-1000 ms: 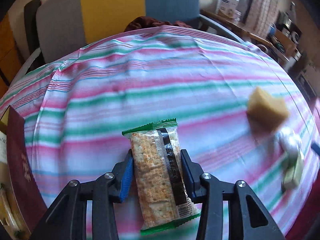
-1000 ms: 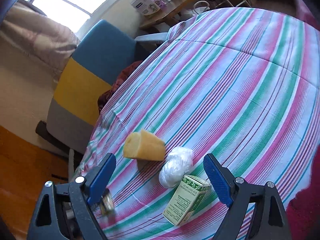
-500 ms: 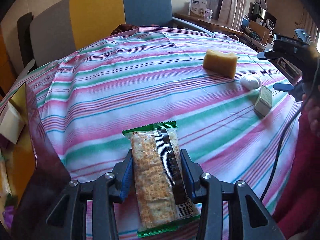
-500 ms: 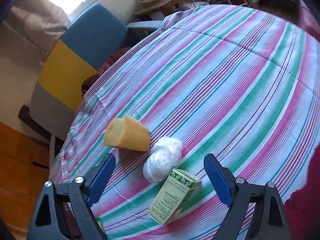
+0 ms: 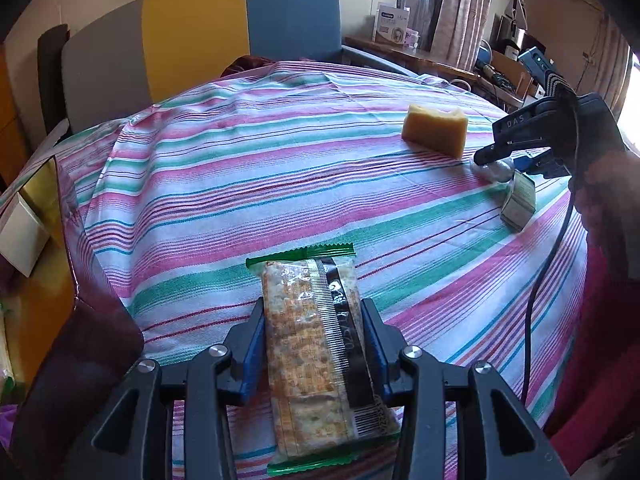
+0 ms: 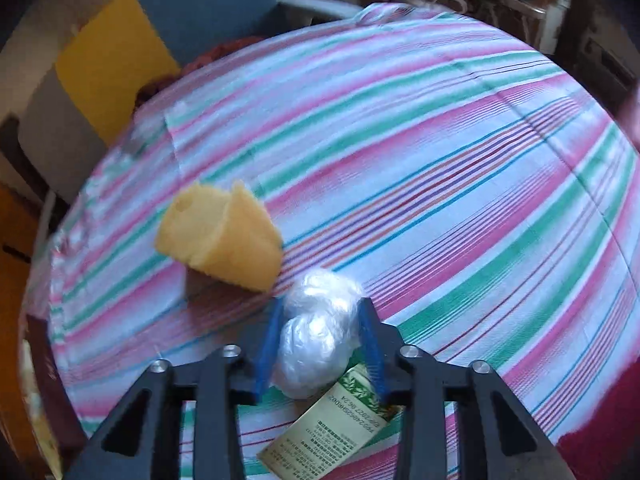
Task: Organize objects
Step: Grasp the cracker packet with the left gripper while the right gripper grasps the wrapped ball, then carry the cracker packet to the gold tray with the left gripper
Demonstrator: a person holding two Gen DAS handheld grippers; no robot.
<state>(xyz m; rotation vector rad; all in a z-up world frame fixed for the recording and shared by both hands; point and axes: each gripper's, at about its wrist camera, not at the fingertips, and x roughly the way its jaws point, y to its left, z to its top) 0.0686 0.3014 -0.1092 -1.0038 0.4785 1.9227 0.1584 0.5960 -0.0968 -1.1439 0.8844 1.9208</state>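
Right gripper (image 6: 320, 344) now down around the plastic-wrapped ball (image 6: 316, 336), jaws narrowed from wide open a moment ago, pads touching both sides; looks like the next pickup. Ball just beside the yellow sponge (image 6: 218, 236), green box (image 6: 332, 424) underneath. Left gripper (image 5: 314, 344) still clamped on cracker pack (image 5: 316, 344).

Sponge (image 6: 218, 236) lies beside bag (image 6: 316, 332), box (image 6: 332, 424) nearer.
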